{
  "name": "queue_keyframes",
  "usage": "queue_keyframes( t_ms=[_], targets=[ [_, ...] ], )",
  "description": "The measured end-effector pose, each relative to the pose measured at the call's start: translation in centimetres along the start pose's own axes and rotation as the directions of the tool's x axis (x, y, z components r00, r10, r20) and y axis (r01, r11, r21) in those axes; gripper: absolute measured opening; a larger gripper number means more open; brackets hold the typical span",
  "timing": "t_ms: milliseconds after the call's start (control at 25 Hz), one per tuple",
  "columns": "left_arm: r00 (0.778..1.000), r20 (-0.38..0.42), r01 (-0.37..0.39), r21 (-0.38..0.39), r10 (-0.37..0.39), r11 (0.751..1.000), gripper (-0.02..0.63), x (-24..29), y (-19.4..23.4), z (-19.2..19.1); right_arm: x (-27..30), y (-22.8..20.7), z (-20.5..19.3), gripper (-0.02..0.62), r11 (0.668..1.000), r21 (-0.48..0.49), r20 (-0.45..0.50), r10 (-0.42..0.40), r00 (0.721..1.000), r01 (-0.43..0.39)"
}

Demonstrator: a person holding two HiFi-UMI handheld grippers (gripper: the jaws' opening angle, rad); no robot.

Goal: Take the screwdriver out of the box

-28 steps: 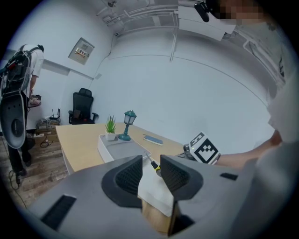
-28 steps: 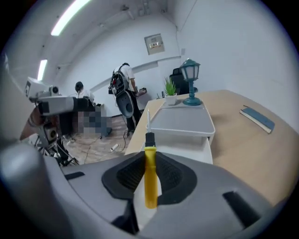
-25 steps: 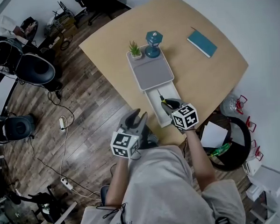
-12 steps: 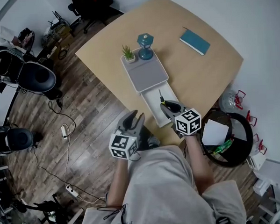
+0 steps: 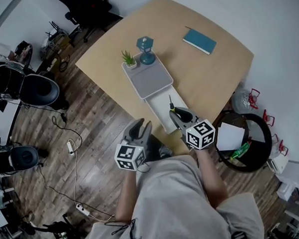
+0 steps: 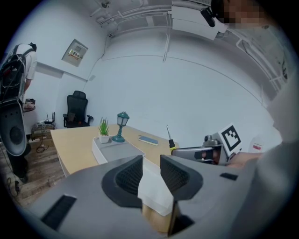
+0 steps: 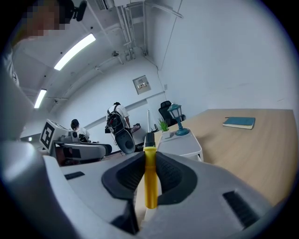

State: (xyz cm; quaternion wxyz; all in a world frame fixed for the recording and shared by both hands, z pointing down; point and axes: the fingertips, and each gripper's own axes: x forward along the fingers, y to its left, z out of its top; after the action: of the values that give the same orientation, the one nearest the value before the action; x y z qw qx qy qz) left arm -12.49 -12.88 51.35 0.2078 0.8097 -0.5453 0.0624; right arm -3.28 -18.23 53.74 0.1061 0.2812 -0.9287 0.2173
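A grey box (image 5: 148, 79) stands on the wooden table (image 5: 212, 78), its white drawer (image 5: 158, 107) pulled out toward me. My right gripper (image 5: 177, 113) hangs above the drawer's near end, shut on a yellow-handled screwdriver (image 7: 150, 175). The screwdriver's black collar and metal shaft (image 7: 148, 122) stick up past the jaws. From the left gripper view the screwdriver (image 6: 170, 140) shows upright, clear of the drawer. My left gripper (image 5: 141, 126) floats off the table's near-left edge over the floor, its jaws (image 6: 150, 169) apart with nothing between them.
On the box's top stand a small potted plant (image 5: 128, 58) and a teal lantern (image 5: 146, 47). A teal book (image 5: 199, 41) lies at the table's far side. A black bin (image 5: 248, 147) sits right of the table; chairs and cables lie on the floor at left.
My right gripper has risen out of the drawer with the screwdriver and tilted its shaft upward. The left gripper has stayed nearly where it was.
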Motion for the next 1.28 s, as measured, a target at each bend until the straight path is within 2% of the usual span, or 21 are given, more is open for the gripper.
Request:
queue_keyframes(
  t_ms=[320, 680, 1280],
  targets=[
    [1.0, -0.001, 0.025, 0.013, -0.025, 1.0, 0.11, 0.6, -1.1, -0.1, -2.2, -0.4, -0.1, 0.077, 0.997, 0.03, 0.08, -0.067, 0.995, 0.064],
    [0.999, -0.011, 0.053, 0.034, -0.053, 0.998, 0.107, 1.0, -2.8, -0.3, -4.1, -0.5, -1.6, 0.077, 0.991, 0.093, 0.107, -0.107, 0.989, 0.097],
    [0.998, 0.004, 0.057, 0.048, -0.057, 0.997, 0.066, 1.3, -3.2, 0.1, -4.7, -0.6, -2.3, 0.078, 0.988, 0.079, 0.109, -0.138, 0.984, 0.13]
  ],
)
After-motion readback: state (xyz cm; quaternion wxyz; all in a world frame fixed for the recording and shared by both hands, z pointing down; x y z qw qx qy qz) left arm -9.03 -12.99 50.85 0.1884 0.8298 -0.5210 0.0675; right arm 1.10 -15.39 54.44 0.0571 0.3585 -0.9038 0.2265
